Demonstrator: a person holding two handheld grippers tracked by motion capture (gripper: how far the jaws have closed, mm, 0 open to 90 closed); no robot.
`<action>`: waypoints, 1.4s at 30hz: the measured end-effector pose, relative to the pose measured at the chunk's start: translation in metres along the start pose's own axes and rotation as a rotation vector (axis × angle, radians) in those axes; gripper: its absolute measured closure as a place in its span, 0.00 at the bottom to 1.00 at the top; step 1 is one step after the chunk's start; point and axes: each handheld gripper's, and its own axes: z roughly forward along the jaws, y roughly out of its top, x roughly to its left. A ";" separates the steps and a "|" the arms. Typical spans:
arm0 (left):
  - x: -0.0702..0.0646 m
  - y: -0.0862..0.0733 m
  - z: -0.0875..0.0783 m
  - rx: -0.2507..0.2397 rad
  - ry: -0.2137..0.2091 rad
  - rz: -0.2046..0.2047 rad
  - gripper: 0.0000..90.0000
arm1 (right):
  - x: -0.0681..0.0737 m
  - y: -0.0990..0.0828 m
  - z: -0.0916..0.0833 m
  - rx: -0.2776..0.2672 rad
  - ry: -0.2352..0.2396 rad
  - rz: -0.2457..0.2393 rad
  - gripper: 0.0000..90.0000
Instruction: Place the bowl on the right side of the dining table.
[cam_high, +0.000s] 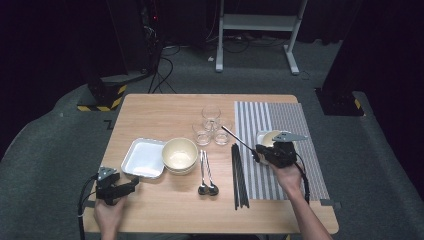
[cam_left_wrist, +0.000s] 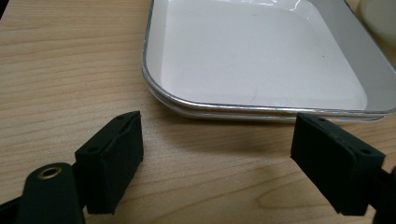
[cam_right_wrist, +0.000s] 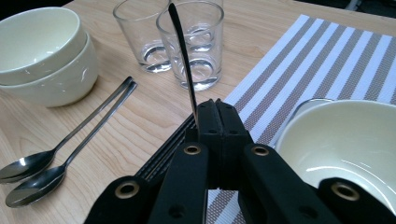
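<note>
Forearms and hands are coming in at the bottom of the high view, each w/ a gripper over the wooden table (cam_high: 150, 107). Left gripper (cam_high: 131, 184) is hovering just beside the white tray (cam_high: 144, 159), jaws spread, nothing btwn them. Right gripper (cam_high: 258, 151) is sitting over the striped placemat (cam_high: 280, 120), pinching a thin dark utensil handle (cam_high: 239, 140) that is slanting up-left toward the glasses (cam_high: 211, 125). Left gripper view: its black pads (cam_left_wrist: 112, 158) are standing wide apart above bare wood, tray (cam_left_wrist: 261, 60) close ahead w/ a shiny metal rim. Right gripper view: the jaws are pressing together on the handle (cam_right_wrist: 184, 56), slim, glossy, slightly curved, rising upright in front of two glasses (cam_right_wrist: 189, 42); a cream bowl (cam_right_wrist: 345, 140) is lying at right, stacked cream bowls (cam_right_wrist: 42, 56) and two spoons (cam_right_wrist: 51, 163) at left, black chopsticks (cam_right_wrist: 168, 149) just below.
</note>
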 end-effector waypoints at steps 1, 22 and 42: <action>0.000 0.000 0.000 0.000 0.000 0.000 0.19 | 0.000 0.000 0.000 0.000 0.000 0.000 1.00; 0.000 0.000 0.000 0.000 0.001 0.000 0.19 | -0.021 0.004 -0.018 -0.026 -0.078 0.012 1.00; 0.000 0.000 0.000 0.001 0.003 0.002 0.19 | -0.041 0.007 -0.025 -0.015 -0.176 0.009 1.00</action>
